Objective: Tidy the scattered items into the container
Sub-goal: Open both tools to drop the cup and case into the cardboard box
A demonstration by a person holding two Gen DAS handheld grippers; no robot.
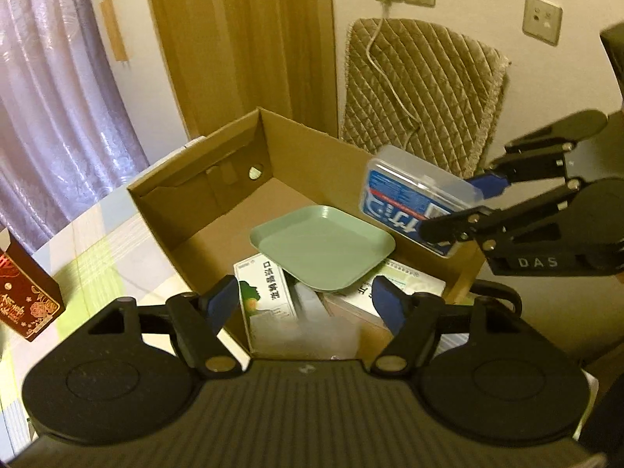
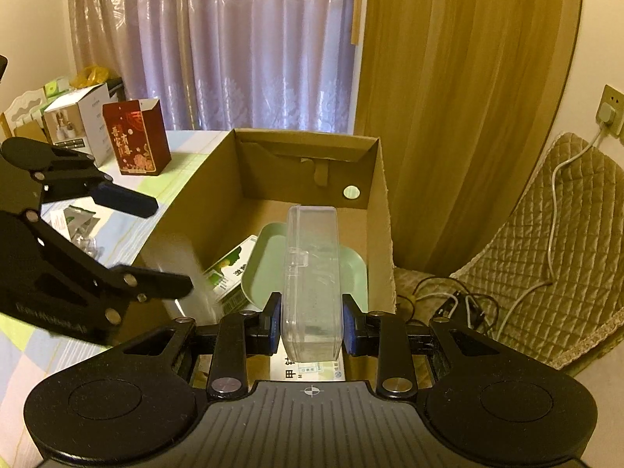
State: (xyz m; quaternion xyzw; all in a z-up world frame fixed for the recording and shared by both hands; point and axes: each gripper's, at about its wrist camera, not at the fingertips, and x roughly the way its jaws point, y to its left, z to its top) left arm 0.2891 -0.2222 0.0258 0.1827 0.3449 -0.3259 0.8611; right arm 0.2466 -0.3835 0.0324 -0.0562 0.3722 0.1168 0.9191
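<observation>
While the right gripper (image 2: 311,323) is clamping a clear plastic case (image 2: 311,280) between its two blue pads, it is holding this case in the air above the open cardboard box (image 1: 218,179). In the left wrist view the same case (image 1: 417,202) is showing a blue and white label on its lower face, and it is hanging over the right wall of the box, tilted.

Inside the box a green tray (image 1: 323,245) is lying on top of flat medicine packages. One of them, a white package with green print (image 1: 269,304), is sticking out to the left under the tray, and another white package (image 1: 394,292) is lying at the right under it.

The left gripper (image 1: 304,304) is standing with its jaws spread wide and nothing between them, just over the near edge of the box. A blurred pale shape is showing between its fingers; I cannot tell what it is.

The box is sitting on a table with a checked cloth (image 1: 105,257). A red carton (image 2: 134,142) is standing on this cloth, well apart from the box to the left.
</observation>
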